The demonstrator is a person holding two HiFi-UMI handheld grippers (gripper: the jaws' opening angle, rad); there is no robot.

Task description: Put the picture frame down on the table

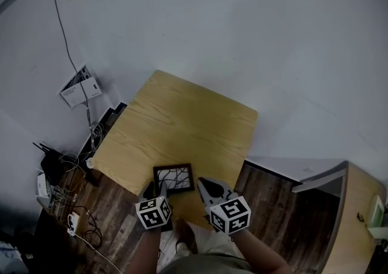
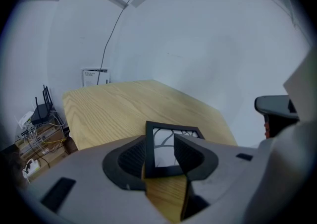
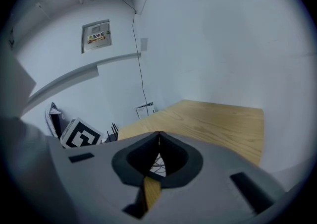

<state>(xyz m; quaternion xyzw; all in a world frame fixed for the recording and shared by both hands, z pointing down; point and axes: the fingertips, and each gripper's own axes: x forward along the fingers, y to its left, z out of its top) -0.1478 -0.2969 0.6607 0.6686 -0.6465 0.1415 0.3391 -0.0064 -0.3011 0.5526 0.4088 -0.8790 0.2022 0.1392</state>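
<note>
Table (image 1: 182, 121): light wood.
Left gripper (image 1: 156, 190): jaws wide apart, holding nothing.
Right gripper (image 1: 206, 185): jaws pressed together, empty.
Picture frame (image 1: 174, 180): flat by the table's near edge, just ahead of both grippers.
Wall (image 1: 242, 36): white, behind table.

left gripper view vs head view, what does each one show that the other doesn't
Only the left gripper view: the left gripper's jaws standing apart, with the picture frame's near edge showing through the gap.
Only the head view: the person's forearms, the dark wood floor and a light wood cabinet at the right.
Both: the frame lying flat on the wooden table, the white wall, and the paper sign with a cable running down to it.
</note>
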